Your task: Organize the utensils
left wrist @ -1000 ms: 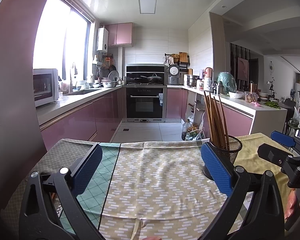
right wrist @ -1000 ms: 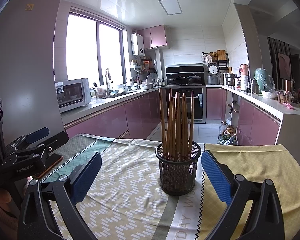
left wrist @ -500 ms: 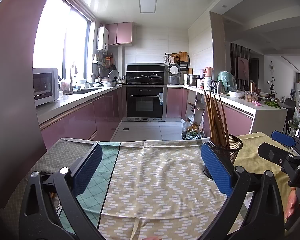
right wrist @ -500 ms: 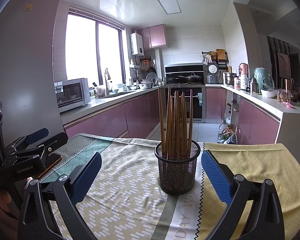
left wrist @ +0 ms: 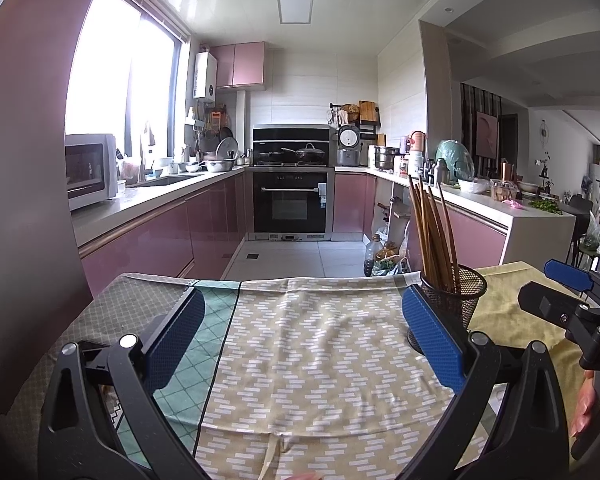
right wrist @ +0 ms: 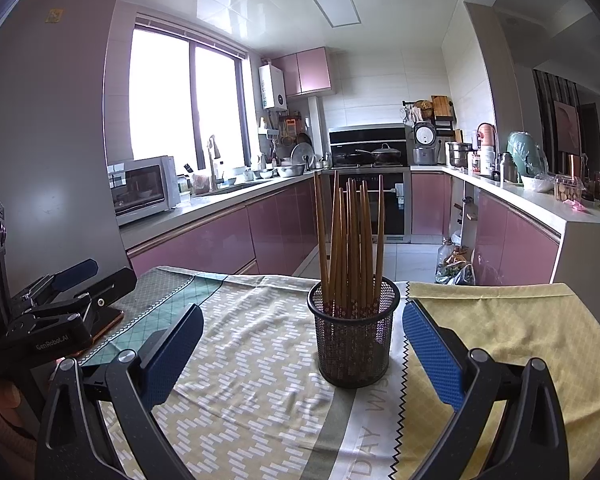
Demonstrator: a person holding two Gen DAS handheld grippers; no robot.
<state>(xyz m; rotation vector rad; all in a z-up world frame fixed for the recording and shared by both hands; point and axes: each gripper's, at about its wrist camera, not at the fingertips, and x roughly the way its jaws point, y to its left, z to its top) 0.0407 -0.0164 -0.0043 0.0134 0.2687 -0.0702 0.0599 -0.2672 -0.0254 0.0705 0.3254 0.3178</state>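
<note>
A bundle of wooden chopsticks (right wrist: 350, 240) stands nearly upright in a black mesh holder (right wrist: 354, 340), tips down, tops fanning slightly apart. The holder sits on the cloth-covered counter (right wrist: 260, 380), ahead of the right gripper (right wrist: 302, 350), whose blue fingers (right wrist: 432, 350) are spread wide. The left gripper (left wrist: 302, 340) hovers apart, fingers equally wide and empty.

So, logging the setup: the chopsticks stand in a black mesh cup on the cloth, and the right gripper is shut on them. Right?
Not quite. The right gripper is open, short of the black mesh cup; the right wrist view shows this. The chopsticks do stand in it.
</note>
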